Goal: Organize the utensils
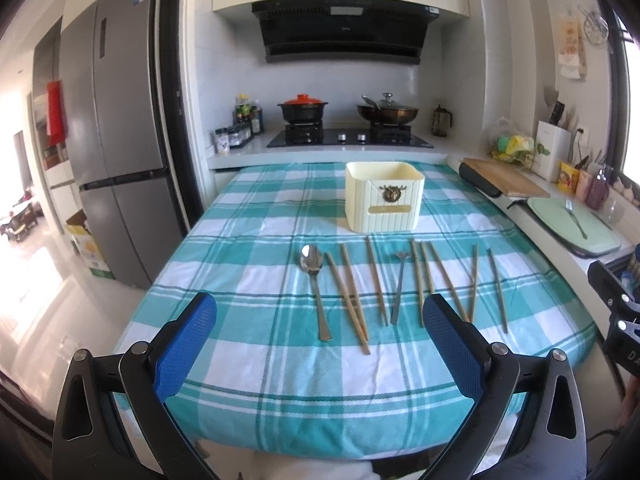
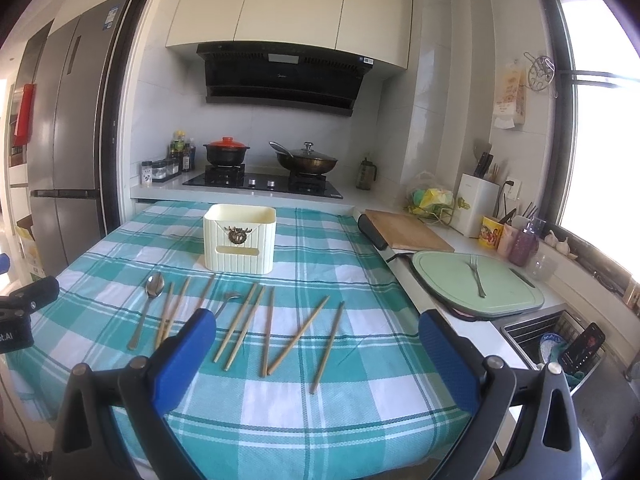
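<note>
Nothing is sorted yet: the spoon (image 1: 311,260), a small fork (image 1: 400,258) and chopsticks (image 1: 352,292) all lie on the desk (image 1: 248,240) before the holder (image 1: 384,196). Left gripper (image 1: 320,344) and right gripper (image 2: 316,356) hover with jaws spread wide, gripping nothing.

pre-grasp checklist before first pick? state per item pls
1. Left gripper open and empty: ok.
2. Right gripper open and empty: ok.
3. Cream holder upright on the checked cloth, opening on top: ok. Inside hidden: cannot tell.
4. Spoon lies apart from the neighbouring chopsticks: ok.
5. Chopsticks separate for single picks: not ok; the pair beside the spoon crosses, and two on the right meet at their near ends.
6. Every utensil is on the cloth: not ok; a fork lies on the green board on the counter.
</note>
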Demonstrator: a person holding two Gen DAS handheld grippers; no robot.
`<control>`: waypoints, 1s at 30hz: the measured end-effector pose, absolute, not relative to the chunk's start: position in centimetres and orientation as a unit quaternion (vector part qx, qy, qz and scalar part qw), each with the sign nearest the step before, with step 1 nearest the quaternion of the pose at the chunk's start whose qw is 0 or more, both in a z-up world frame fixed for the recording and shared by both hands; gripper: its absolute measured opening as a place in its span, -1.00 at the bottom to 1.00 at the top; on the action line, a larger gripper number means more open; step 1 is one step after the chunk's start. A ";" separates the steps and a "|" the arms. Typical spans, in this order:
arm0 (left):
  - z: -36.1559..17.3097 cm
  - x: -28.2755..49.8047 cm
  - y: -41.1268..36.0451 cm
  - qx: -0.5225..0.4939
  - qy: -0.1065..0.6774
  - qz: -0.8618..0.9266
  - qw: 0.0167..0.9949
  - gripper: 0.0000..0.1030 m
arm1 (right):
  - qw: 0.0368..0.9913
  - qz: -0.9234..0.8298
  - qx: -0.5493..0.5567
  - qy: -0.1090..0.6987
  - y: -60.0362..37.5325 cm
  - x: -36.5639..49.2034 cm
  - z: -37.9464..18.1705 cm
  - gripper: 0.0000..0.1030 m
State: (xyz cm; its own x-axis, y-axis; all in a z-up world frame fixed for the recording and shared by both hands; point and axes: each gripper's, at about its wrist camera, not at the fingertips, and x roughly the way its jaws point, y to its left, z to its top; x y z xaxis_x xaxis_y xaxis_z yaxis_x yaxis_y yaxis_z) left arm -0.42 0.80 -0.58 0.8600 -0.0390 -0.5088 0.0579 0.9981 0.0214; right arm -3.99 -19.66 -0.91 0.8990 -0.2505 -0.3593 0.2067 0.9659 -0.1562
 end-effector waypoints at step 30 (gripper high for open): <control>0.3 -0.8 0.4 0.013 0.236 -0.086 0.968 0.99 | 0.983 -0.098 -0.015 0.153 -21.3 -4.9 -0.7 1.00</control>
